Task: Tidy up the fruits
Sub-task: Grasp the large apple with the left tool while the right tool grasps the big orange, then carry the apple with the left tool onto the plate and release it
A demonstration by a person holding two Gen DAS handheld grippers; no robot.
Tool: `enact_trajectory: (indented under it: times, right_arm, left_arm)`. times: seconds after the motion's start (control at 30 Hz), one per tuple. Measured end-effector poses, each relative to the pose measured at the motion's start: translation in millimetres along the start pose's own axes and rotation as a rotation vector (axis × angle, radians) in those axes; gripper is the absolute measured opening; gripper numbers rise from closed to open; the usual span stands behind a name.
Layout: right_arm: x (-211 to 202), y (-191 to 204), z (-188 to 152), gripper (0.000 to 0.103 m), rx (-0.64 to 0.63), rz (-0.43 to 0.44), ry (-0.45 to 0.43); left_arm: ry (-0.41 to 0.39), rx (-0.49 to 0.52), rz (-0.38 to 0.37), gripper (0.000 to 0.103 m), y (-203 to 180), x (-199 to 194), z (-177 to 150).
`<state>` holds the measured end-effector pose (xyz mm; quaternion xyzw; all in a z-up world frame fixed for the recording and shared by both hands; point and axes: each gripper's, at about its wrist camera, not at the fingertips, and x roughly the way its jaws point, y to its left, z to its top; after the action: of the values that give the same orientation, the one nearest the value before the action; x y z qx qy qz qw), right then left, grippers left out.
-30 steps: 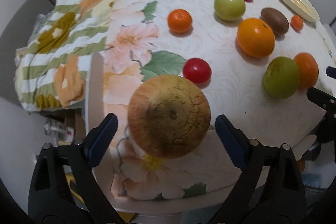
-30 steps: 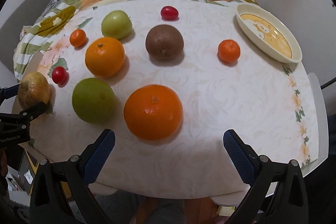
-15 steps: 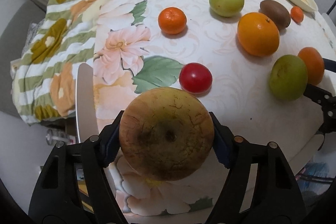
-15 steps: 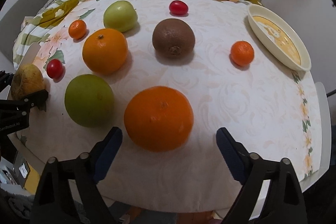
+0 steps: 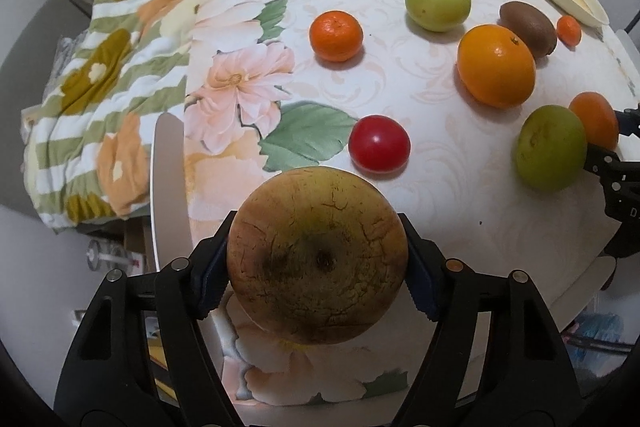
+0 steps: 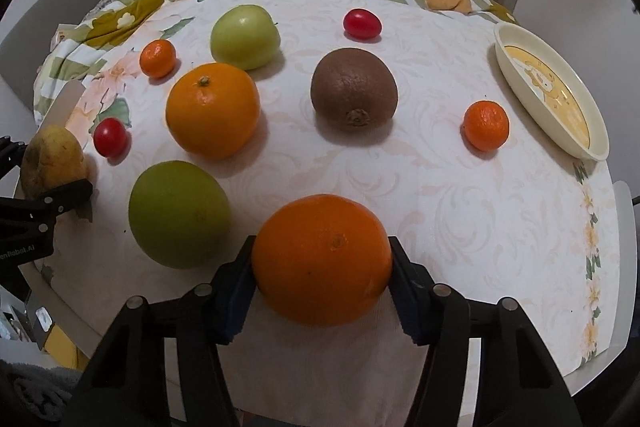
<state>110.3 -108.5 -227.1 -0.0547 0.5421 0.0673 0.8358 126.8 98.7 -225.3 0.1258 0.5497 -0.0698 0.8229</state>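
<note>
My left gripper (image 5: 318,271) is shut on a brown-yellow russet pear (image 5: 318,255) at the table's near left edge; it also shows in the right wrist view (image 6: 50,163). My right gripper (image 6: 322,275) is shut on a large orange (image 6: 322,259) near the front edge. On the cloth lie a second orange (image 6: 213,110), a green round fruit (image 6: 179,214), a green apple (image 6: 245,37), a kiwi (image 6: 354,89), two mandarins (image 6: 158,58) (image 6: 486,125) and two red tomatoes (image 6: 111,137) (image 6: 362,23).
A cream oval dish (image 6: 550,95) sits at the table's right edge. A floral striped blanket (image 5: 120,67) drapes over the far left. A white chair back (image 5: 170,187) stands by the left edge.
Both grippers moved forward and closed: the left one around the pear, the right one around the near orange.
</note>
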Motion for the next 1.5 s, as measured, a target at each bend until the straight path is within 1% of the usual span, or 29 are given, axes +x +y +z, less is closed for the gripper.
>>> enact_trajectory:
  times: [0.13, 0.27, 0.33, 0.4, 0.57, 0.8, 0.9, 1.03, 1.17, 1.27, 1.4, 1.5]
  right_arm:
    - [-6.1, 1.1, -0.7, 0.056, 0.005, -0.006, -0.01]
    - [-17.1, -2.0, 1.6, 0.056, 0.067, -0.006, -0.02]
    - [-26.7, -3.0, 2.7, 0.056, 0.085, -0.021, -0.034]
    - [-38.5, -5.8, 4.8, 0.056, 0.114, -0.017, -0.046]
    - [-70.0, -10.1, 15.1, 0.056, 0.146, -0.051, -0.088]
    - [-107.5, -35.4, 28.6, 0.056, 0.223, -0.079, -0.162]
    - [-119.4, -51.0, 34.3, 0.056, 0.247, -0.089, -0.191]
    - [-132.2, -80.3, 43.8, 0.056, 0.265, -0.075, -0.215]
    - [-137.3, -118.1, 58.3, 0.056, 0.237, -0.074, -0.239]
    - [-137.2, -146.9, 67.3, 0.056, 0.214, -0.062, -0.253]
    - [-134.3, -190.3, 81.8, 0.056, 0.167, -0.05, -0.271]
    - [-129.6, -219.2, 93.3, 0.056, 0.133, -0.037, -0.273]
  left_arm:
    - [-0.029, 0.002, -0.011, 0.08, 2.5, -6.7, -2.6]
    - [-0.044, -0.033, -0.051, 0.08, 6.7, -16.0, -1.7]
    - [-0.063, -0.03, -0.057, 0.08, 7.5, -24.3, -0.7]
    - [-0.083, -0.02, -0.055, 0.08, 6.7, -32.2, 1.4]
    - [-0.141, -0.014, -0.076, 0.08, 9.5, -59.8, 16.9]
    - [-0.233, 0.011, -0.099, 0.08, -0.7, -91.2, 48.5]
    - [-0.271, 0.022, -0.11, 0.08, -14.3, -103.7, 67.6]
    - [-0.31, 0.015, -0.133, 0.08, -35.8, -115.0, 89.3]
    - [-0.334, -0.014, -0.134, 0.08, -69.1, -122.8, 117.2]
    - [-0.343, -0.046, -0.151, 0.08, -94.7, -125.1, 140.1]
    - [-0.357, -0.074, -0.17, 0.08, -129.4, -124.1, 168.5]
    - [-0.359, -0.096, -0.188, 0.08, -163.6, -118.3, 195.7]
